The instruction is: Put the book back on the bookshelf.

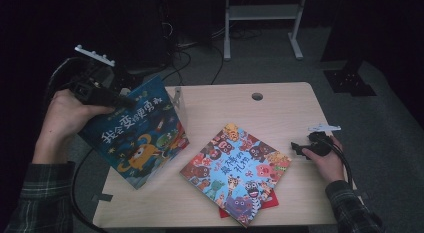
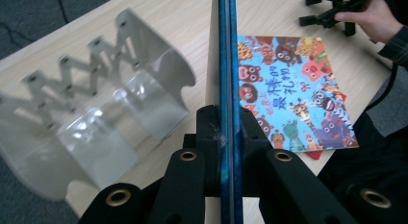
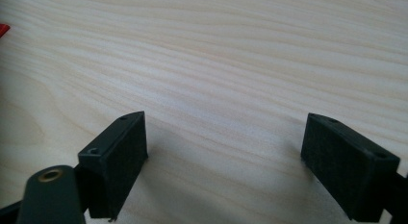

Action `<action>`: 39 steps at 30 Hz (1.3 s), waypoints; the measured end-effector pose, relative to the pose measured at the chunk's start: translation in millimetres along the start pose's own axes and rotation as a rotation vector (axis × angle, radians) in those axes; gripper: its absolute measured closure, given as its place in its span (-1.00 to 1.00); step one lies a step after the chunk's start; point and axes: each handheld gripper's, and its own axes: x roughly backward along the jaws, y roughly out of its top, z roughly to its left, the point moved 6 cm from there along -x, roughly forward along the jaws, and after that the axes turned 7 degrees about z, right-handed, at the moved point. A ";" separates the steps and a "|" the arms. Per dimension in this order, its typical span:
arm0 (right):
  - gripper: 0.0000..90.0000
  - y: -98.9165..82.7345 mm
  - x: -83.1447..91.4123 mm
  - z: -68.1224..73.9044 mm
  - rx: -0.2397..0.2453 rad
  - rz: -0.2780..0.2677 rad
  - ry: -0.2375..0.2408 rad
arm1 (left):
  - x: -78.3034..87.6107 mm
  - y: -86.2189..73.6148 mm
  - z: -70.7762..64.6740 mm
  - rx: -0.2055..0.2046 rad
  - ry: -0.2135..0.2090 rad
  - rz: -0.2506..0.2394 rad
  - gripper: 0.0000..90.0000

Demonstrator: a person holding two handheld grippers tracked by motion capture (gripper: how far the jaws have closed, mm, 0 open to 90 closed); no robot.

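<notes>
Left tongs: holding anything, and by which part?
Yes. The left tongs are shut on the dark blue picture book, clamping its edge so it hangs upright above the table. The right tongs are open, holding nothing.

Dark blue picture book (image 1: pixel 134 133), cartoon bear and white and yellow Chinese title on the cover, held tilted above the table's left edge, top corner clamped; in the left gripper view it stands edge-on (image 2: pixel 227 65), thin blue spine. Second picture book (image 1: pixel 235 165), light blue cover crowded with cartoon animals, lies flat and skewed mid-table, over something red at its near corner.
</notes>
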 end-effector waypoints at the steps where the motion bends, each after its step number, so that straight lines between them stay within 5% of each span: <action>1: -0.67 0.0 0.0 0.0 0.000 0.000 0.000 | 0.0 0.0 0.0 0.000 0.000 0.000 0.83; 21: -0.69 -0.2 0.0 0.4 -0.003 0.003 0.001 | 18.3 -54.8 51.5 0.182 0.082 -0.010 0.83; 39: -0.69 -0.2 0.0 0.4 -0.003 0.003 0.001 | 9.2 -63.2 91.2 0.308 0.165 0.011 0.83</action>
